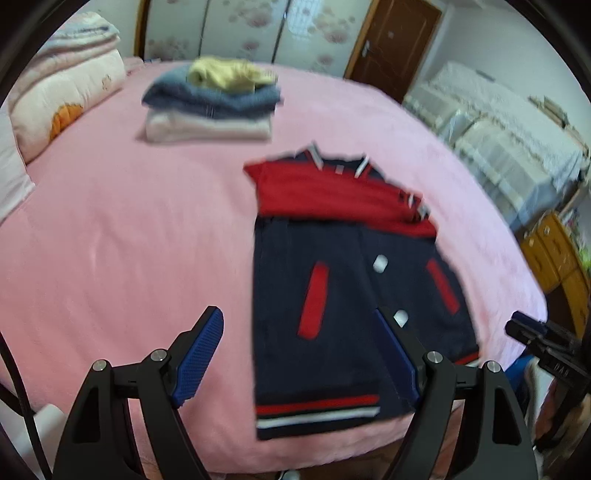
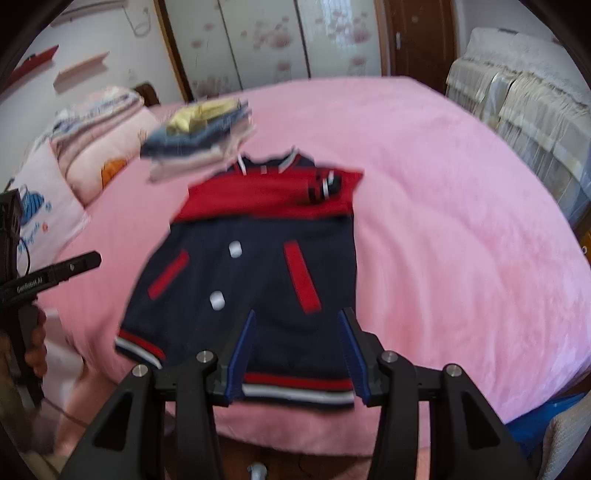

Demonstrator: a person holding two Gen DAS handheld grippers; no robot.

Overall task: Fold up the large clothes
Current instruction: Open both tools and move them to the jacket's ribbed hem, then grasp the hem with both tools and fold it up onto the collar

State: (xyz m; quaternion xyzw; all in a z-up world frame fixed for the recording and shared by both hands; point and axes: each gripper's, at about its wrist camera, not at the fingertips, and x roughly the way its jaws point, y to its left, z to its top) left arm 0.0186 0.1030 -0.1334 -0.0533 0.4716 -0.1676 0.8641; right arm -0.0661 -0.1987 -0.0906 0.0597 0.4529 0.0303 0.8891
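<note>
Right at the near edge of the bed (image 1: 110, 229), both claws are hanging over the jacket (image 1: 347, 295) with nothing in them. The left gripper (image 1: 299, 350) has its jaws spread wide, blue pads facing each other; one finger sits over bare pink cover, the other over the jacket's dark front, and I can't tell if that one's touching the cloth. The right gripper (image 2: 295, 350) is parted too, not as wide, with the striped hem (image 2: 295, 387) showing in the gap between its fingers, but nothing pinched.

The jacket itself lies flat near the bed's front edge, navy body with two red pocket strips and white snaps down the middle. Both red sleeves are folded across the chest, one striped cuff (image 2: 325, 188) lying on top. Collar points away from the cameras.

In the right wrist view you can see a hand (image 2: 35, 343) wrapped around the other gripper's handle off to the side.

Further back there's a stack of folded clothes (image 1: 210, 103), yellow on top, blue under it, pale at the bottom. Past that, rolled quilts (image 1: 66, 92) by the headboard side, then flowery wardrobe doors (image 1: 236, 26) and a brown door (image 1: 391, 44). Everything's a bit blurry.
</note>
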